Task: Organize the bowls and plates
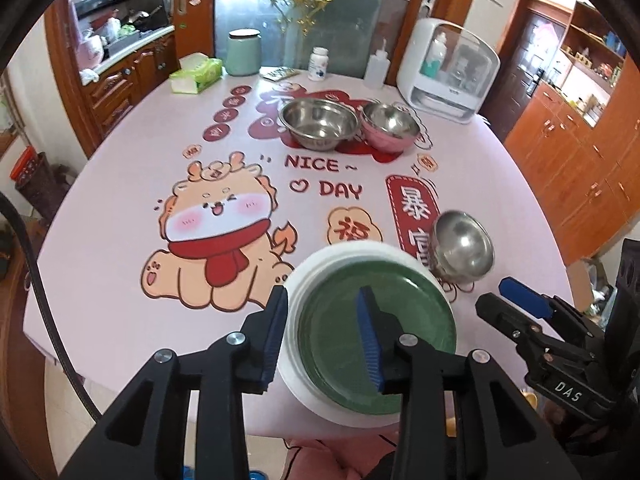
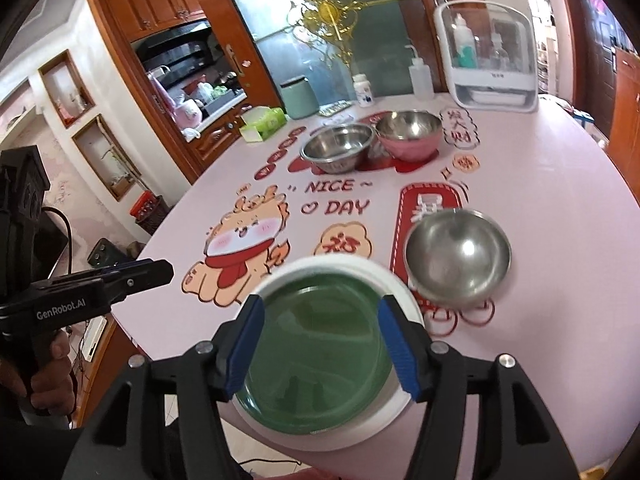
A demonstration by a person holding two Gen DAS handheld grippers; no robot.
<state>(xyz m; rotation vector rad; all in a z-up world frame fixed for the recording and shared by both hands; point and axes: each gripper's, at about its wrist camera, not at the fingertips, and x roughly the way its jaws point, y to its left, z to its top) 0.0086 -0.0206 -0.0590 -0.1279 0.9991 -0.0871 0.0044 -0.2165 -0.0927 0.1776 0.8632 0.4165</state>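
Left wrist view: green plate [image 1: 376, 340] sits stacked on white plate [image 1: 320, 396] at near table [image 1: 120, 200] edge, small steel bowl [image 1: 464, 246] just right. Both grippers [image 1: 322, 340] [image 2: 322, 344] spread, holding nothing. Plates look stiff, glossy, prob slippery, so grab by the rim. Bowl's light.

Left gripper [image 1: 322, 334] in my left hand [image 2: 48, 376], pointing steeply down, jaws parted, blue pads [image 1: 370, 340] clear, nothing pinched. Seen from right wrist camera, same tool sits at far left, fingers wrapped round black handle. Right gripper [image 2: 320, 344] angled down too, jaws spread wider, blue pads [image 2: 400, 348] gripping nothing. From left wrist camera, its fingertips show at right edge, level with mine.
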